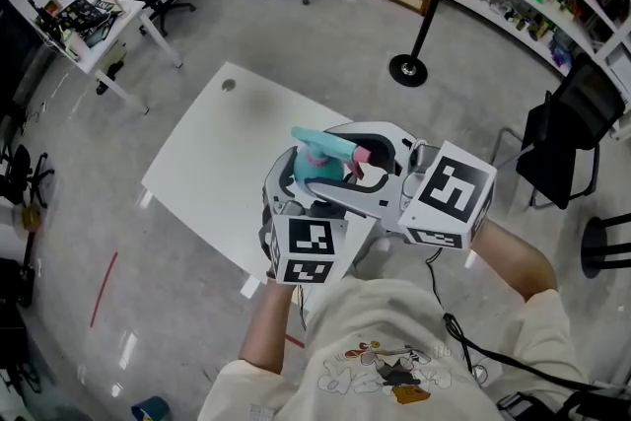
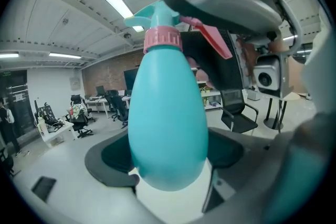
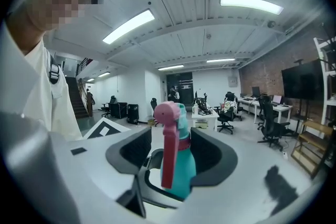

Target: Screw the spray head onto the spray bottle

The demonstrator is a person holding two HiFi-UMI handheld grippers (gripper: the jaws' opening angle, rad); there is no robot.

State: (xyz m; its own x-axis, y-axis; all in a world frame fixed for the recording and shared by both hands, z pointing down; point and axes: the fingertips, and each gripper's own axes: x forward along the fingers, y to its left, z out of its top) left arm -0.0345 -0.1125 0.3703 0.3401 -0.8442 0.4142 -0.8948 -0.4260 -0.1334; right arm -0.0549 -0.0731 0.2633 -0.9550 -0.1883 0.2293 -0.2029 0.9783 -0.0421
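Teal egg-shaped plastic spray bottle (image 2: 168, 123) held aloft over the white tabletop (image 1: 212, 148), clamped round its belly by the left tongs (image 2: 168, 176). Teal spray head with pink trigger (image 3: 169, 128) already seated square on the neck, apparently screwed home or nearly so. Around that head the right tongs (image 3: 176, 165), spread wide and gripping nothing; left at most a final tightening turn.

Teal plastic spray bottle (image 2: 168, 113): white rectangular table (image 1: 207, 163) beneath; left gripper (image 2: 170, 162) at base; right gripper (image 3: 176, 157) flanking pink-triggered spray head (image 3: 170, 128) atop.
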